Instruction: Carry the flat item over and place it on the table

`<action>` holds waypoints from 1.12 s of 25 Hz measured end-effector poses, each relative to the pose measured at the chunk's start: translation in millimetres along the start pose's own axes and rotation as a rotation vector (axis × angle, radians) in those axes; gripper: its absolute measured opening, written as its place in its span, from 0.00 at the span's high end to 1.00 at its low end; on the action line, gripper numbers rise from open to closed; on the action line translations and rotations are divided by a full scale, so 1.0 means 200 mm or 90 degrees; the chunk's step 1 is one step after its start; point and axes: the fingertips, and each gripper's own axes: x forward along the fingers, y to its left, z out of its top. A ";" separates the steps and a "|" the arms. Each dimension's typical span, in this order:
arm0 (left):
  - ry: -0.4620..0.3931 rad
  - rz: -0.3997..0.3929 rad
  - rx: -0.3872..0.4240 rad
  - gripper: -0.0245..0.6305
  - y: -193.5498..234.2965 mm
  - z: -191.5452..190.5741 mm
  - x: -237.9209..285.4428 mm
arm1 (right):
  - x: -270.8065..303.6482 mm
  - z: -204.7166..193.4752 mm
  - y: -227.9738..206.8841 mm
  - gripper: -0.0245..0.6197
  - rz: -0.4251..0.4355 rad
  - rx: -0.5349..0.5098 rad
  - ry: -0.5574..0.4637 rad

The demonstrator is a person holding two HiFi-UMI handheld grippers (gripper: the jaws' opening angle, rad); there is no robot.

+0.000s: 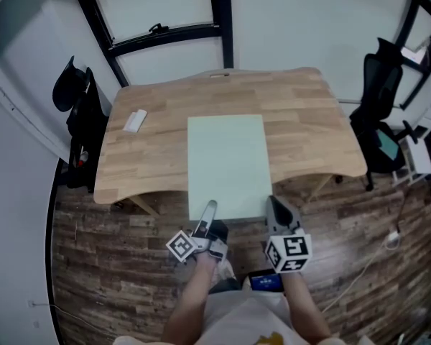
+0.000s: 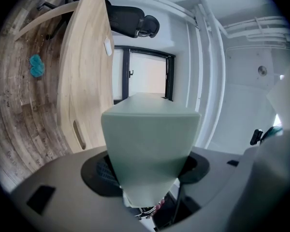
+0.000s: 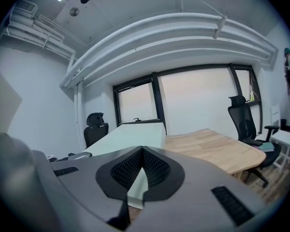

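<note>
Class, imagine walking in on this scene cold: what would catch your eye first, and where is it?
The large pale green board dominates, spread over the middle of the wooden table with its near edge overhanging the front. The left gripper and right gripper each clamp that near edge. A small white object sits alone toward the table's far left.

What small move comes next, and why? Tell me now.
Probably slide the sheet a little farther onto the table before releasing. The left gripper and right gripper both clamp its near edge, and that edge hangs past the table's front, so letting go here might tip it.
</note>
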 end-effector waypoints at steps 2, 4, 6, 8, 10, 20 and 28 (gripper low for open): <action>0.004 -0.001 -0.002 0.52 0.02 0.03 0.02 | 0.04 0.00 0.00 0.96 -0.009 -0.001 0.001; 0.010 -0.004 -0.001 0.52 0.03 0.06 0.04 | 0.07 0.00 0.01 0.96 -0.014 -0.003 0.001; 0.017 -0.009 -0.006 0.52 0.04 0.08 0.06 | 0.10 0.01 0.02 0.96 -0.019 -0.006 0.000; 0.021 -0.012 -0.012 0.52 0.05 0.10 0.07 | 0.13 0.01 0.03 0.96 -0.026 -0.009 -0.001; 0.025 -0.009 -0.014 0.52 0.06 0.13 0.07 | 0.14 -0.01 0.05 0.96 -0.029 -0.013 0.001; 0.029 -0.009 -0.032 0.52 0.11 0.17 0.11 | 0.22 0.03 0.07 0.96 -0.031 -0.021 0.003; 0.032 -0.001 -0.044 0.52 0.16 0.17 0.15 | 0.28 0.02 0.05 0.97 -0.025 -0.019 0.012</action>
